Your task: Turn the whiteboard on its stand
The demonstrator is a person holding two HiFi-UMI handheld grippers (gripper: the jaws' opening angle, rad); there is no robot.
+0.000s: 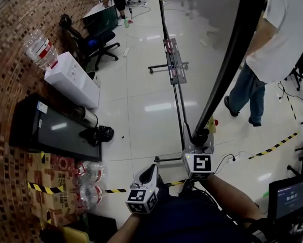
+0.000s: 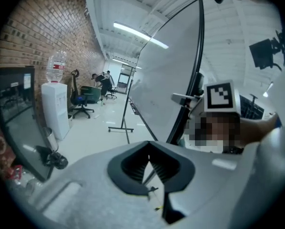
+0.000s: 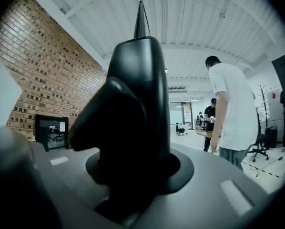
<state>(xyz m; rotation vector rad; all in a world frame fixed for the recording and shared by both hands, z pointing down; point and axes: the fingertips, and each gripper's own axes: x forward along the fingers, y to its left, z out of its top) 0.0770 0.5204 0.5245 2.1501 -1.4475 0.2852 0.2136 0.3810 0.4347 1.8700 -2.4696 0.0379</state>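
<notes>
Water dispenser [image 1: 73, 80] beside brick wall [image 1: 9, 59]; office chair [image 1: 98, 42] behind; person [image 1: 280, 29] standing right.

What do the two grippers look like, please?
The left gripper and right gripper are light grey moulded shells with black jaw surrounds. Each carries a white cube with black square markers. The person's clothing is dark blue.

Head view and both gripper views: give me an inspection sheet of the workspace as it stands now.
Surface: glossy tiled floor.
Job's things: whiteboard tilted on its stand.
Clutter: water bottles, cartons, water dispenser.
Grippers: left gripper shut, empty; right gripper has the whiteboard's corner between its jaws, contact unclear.
Cables: power strip with white cable on floor.
Surroundings: brick wall, person standing nearby, office chair.
</notes>
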